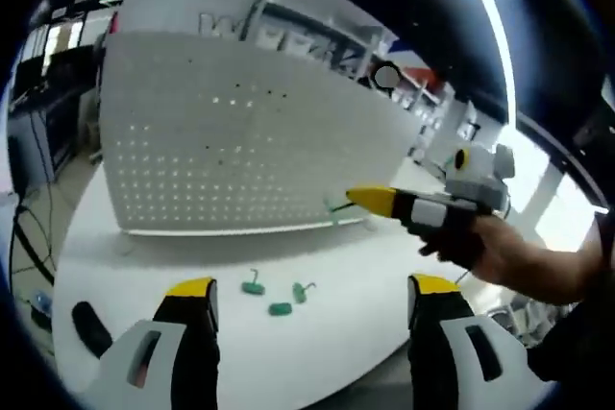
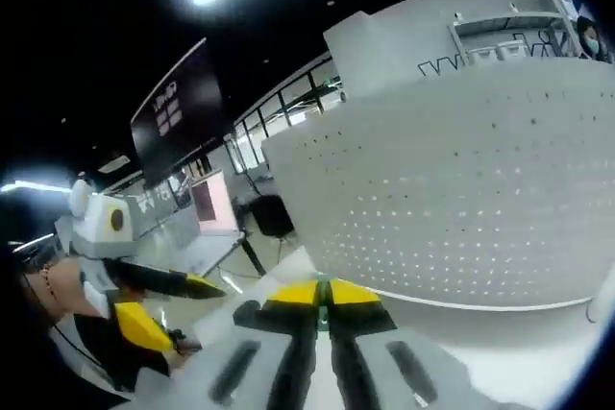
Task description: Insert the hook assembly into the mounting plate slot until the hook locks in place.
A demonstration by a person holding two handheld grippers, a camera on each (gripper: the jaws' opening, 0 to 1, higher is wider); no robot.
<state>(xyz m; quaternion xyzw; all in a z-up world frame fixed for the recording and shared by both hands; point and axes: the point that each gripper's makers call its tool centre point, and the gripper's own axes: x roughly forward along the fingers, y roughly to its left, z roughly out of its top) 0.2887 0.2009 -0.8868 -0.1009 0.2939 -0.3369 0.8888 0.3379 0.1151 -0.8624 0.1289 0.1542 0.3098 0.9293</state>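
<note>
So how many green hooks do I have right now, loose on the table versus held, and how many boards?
Hooks loose on the table: 3
Hooks held in the right tool: 1
Pegboards: 1
Total: 5

The left gripper (image 1: 312, 295) is held low with its yellow-tipped jaws spread wide apart. The right gripper (image 2: 323, 293) has its jaws pressed together on a small green piece, and a bare hand (image 1: 500, 249) grips its handle from the right.
</note>
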